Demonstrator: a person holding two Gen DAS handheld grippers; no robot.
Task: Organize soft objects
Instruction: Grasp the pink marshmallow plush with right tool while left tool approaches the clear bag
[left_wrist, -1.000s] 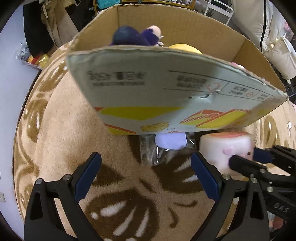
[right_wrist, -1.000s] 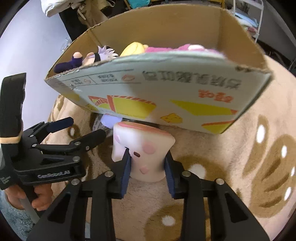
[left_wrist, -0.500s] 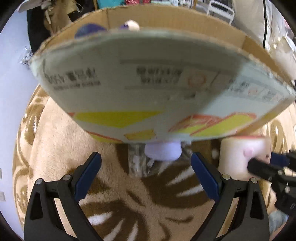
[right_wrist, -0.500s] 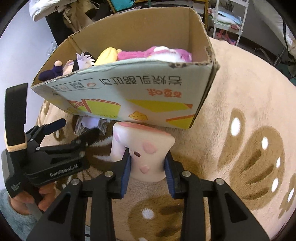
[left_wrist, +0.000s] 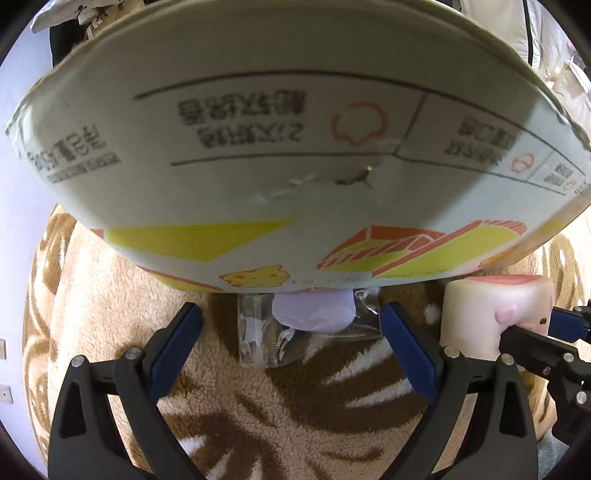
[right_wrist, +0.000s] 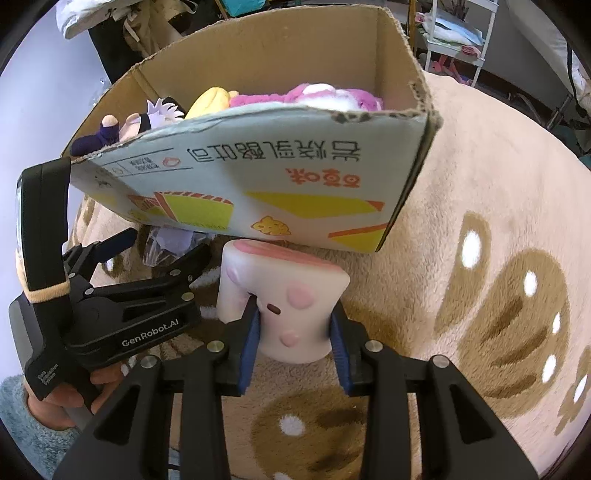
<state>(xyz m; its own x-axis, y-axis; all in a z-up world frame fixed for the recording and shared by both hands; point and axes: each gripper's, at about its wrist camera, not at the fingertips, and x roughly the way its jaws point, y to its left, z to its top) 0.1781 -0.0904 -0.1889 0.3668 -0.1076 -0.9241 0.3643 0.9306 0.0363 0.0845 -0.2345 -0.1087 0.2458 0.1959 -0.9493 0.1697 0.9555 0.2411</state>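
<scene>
My right gripper (right_wrist: 295, 332) is shut on a cream squishy toy (right_wrist: 291, 291) with pink spots, held upright just in front of the cardboard box (right_wrist: 295, 199). The left wrist view shows this toy (left_wrist: 495, 314) at the right, with the right gripper (left_wrist: 532, 326) pinching it. My left gripper (left_wrist: 291, 317) is open, pointing steeply down at the box's base. A lavender soft item in a clear bag (left_wrist: 310, 317) lies on the rug between its blue pads (left_wrist: 406, 343) without touching them. In the right wrist view the left gripper (right_wrist: 166, 245) is at the left, over that bag (right_wrist: 170, 240).
The box holds a pink plush (right_wrist: 332, 96), a yellow plush (right_wrist: 210, 101) and a doll in dark clothes (right_wrist: 122, 129). A beige rug (right_wrist: 480, 258) with brown patterns lies under everything. A hand (right_wrist: 48, 402) grips the left tool. Shelves and clutter stand behind the box.
My left gripper has moved closer to the box and lower, so the box wall fills its view and the bagged item sits between its fingers. The right gripper still grips the cream toy.
</scene>
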